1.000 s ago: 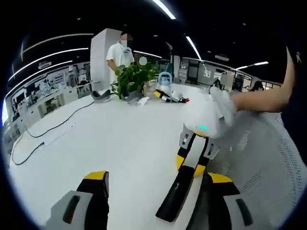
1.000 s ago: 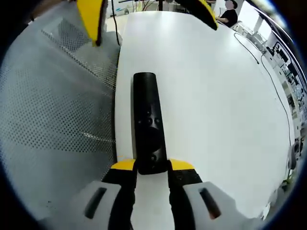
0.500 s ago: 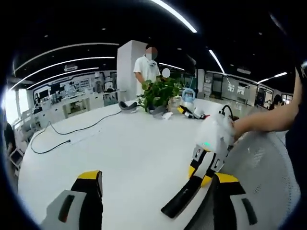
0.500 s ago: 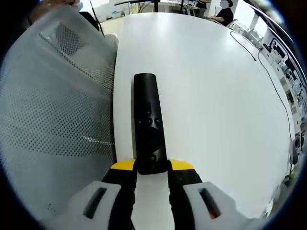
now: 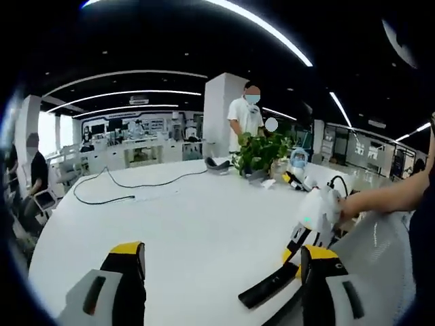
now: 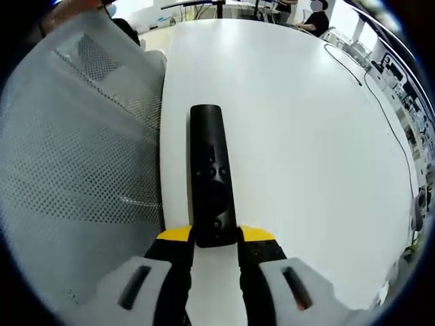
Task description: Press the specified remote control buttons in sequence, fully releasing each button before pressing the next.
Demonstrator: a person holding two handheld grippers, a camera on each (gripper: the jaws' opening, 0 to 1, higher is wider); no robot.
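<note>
White tabletop under striped ceiling lights, one plant and one black cable at its far side. One remote lies along the tabletop's edge beside a mesh chair, its near end clamped by the right tongs. Left tongs gape wide, holding nothing.

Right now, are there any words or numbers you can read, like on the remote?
None can be read.
Remote, held between the right gripper's fingers: its buttons show only small pale marks, too blurred to read.
Far wall behind the table: bright panels, too small to read.
</note>
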